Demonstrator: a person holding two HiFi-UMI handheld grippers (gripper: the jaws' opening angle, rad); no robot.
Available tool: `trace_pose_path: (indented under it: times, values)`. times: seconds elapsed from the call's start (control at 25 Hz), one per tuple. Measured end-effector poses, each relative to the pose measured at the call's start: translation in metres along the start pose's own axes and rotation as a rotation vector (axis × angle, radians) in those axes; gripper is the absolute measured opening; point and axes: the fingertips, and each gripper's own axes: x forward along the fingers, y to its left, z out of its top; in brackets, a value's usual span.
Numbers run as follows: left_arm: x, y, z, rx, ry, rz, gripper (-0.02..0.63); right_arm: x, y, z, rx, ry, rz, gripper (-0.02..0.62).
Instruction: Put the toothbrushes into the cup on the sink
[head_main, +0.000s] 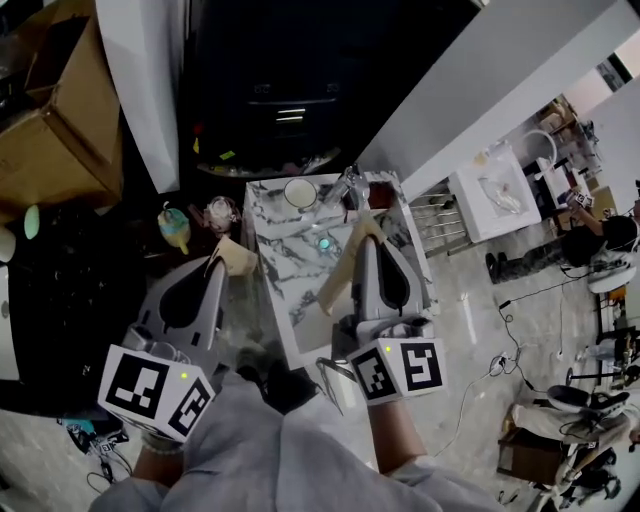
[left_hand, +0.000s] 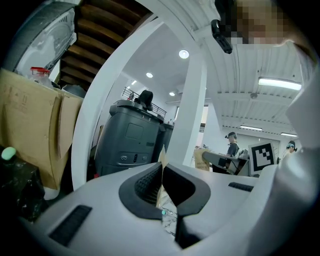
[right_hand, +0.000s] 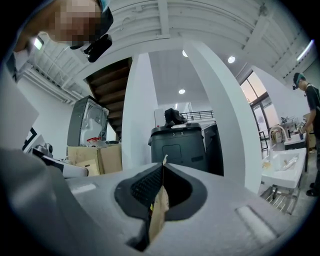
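Note:
A marble-patterned sink counter (head_main: 290, 285) lies below me in the head view. A white cup (head_main: 300, 193) stands at its far edge, next to a chrome tap (head_main: 349, 186). A small teal thing (head_main: 323, 243) lies in the middle of the counter; I cannot pick out a toothbrush for sure. My left gripper (head_main: 232, 256) (left_hand: 161, 161) hangs by the counter's left edge, jaws together. My right gripper (head_main: 366, 228) (right_hand: 164, 161) is over the counter's right half, jaws together with a tan strip showing in the seam. I cannot tell whether that strip is a held thing or lining.
A teal and cream bottle (head_main: 174, 228) and a small jar (head_main: 220, 212) stand left of the counter. A cardboard box (head_main: 55, 110) is at the upper left. Another white sink unit (head_main: 497, 196) and a seated person (head_main: 592, 243) are to the right. Cables lie on the floor.

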Motion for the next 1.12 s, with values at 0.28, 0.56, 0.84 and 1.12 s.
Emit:
trace_pose_path:
  times: [0.28, 0.56, 0.84, 1.12]
  values:
    - [0.004, 0.007, -0.001, -0.005, -0.012, 0.064, 0.006, 0.035, -0.008, -0.001, 0.0, -0.023, 0.051, 0.0]
    - [0.005, 0.012, 0.008, -0.019, -0.023, 0.164, 0.006, 0.073, -0.016, 0.001, -0.008, -0.019, 0.139, 0.002]
    - [0.005, 0.011, 0.011, -0.033, -0.038, 0.258, 0.006, 0.115, -0.029, 0.01, -0.007, -0.051, 0.2, 0.0]
    - [0.005, 0.011, 0.01, -0.043, -0.042, 0.342, 0.006, 0.149, -0.036, 0.006, -0.012, -0.09, 0.246, 0.001]
